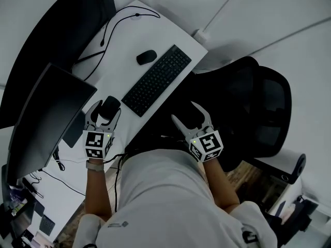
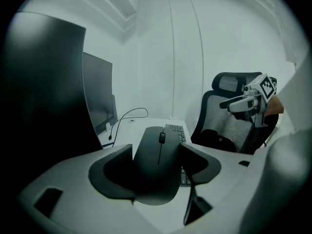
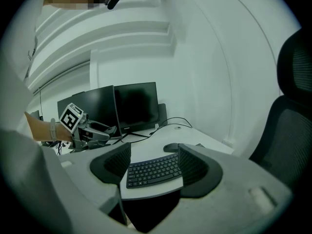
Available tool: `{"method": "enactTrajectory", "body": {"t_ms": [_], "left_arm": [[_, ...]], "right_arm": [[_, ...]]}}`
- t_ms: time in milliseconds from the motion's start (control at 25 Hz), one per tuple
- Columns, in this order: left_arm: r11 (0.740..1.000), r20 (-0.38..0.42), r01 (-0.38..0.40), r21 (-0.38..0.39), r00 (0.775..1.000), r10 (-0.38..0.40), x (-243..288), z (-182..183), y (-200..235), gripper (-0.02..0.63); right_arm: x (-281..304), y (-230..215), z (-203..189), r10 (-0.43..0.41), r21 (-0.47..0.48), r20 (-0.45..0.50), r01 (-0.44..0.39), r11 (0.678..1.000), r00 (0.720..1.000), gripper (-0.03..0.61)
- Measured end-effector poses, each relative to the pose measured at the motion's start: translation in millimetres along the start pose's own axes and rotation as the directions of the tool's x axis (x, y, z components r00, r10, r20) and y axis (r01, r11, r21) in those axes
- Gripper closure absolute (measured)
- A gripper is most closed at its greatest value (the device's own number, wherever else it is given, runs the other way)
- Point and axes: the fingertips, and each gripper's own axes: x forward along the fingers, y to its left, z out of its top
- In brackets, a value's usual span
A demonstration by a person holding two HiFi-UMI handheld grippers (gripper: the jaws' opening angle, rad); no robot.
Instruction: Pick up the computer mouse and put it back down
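Note:
A black computer mouse [image 1: 109,106] sits between the jaws of my left gripper [image 1: 107,109] over the near-left part of the white desk [image 1: 129,35]. In the left gripper view the mouse [image 2: 157,165] fills the gap and both pads press its sides, so the left gripper [image 2: 157,152] is shut on it. Whether it rests on the desk or hangs just above, I cannot tell. My right gripper [image 1: 185,111] is open and empty off the desk's edge, above the chair seat. A second dark mouse [image 1: 146,57] lies farther back.
A black keyboard [image 1: 156,79] lies diagonally between the two mice. Two dark monitors [image 1: 46,118] stand along the left side, with a cable [image 1: 119,19] looping behind. A black office chair [image 1: 258,107] stands to the right of the desk.

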Motion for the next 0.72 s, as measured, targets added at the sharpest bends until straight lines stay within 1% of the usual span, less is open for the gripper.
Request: {"method": "enactTrajectory", "body": {"t_ms": [160, 360, 520, 720], "left_arm": [[1.000, -0.043, 0.014, -0.016, 0.999, -0.015, 16.8, -17.7, 7.7, 0.314], [0.999, -0.095, 0.035, -0.017, 0.995, -0.036, 36.7, -39.4, 13.9, 0.314], [0.998, -0.137, 0.045, -0.039, 0.989, -0.049, 51.0, -58.1, 21.1, 0.314], [0.998, -0.201, 0.049, -0.042, 0.978, -0.056, 66.2, -80.5, 31.3, 0.314]], "right_arm": [[-2.0, -4.2, -6.3, -0.031, 0.012, -0.019, 0.032, 0.999, 0.999, 0.279], [-3.0, -9.1, -13.2, -0.070, 0.025, -0.044, 0.072, 0.997, 0.997, 0.279], [-2.3, -11.8, -19.3, -0.099, 0.036, -0.064, 0.101, 0.994, 0.993, 0.279], [-1.1, -13.8, -25.0, -0.129, 0.044, -0.090, 0.133, 0.990, 0.988, 0.280]]}}
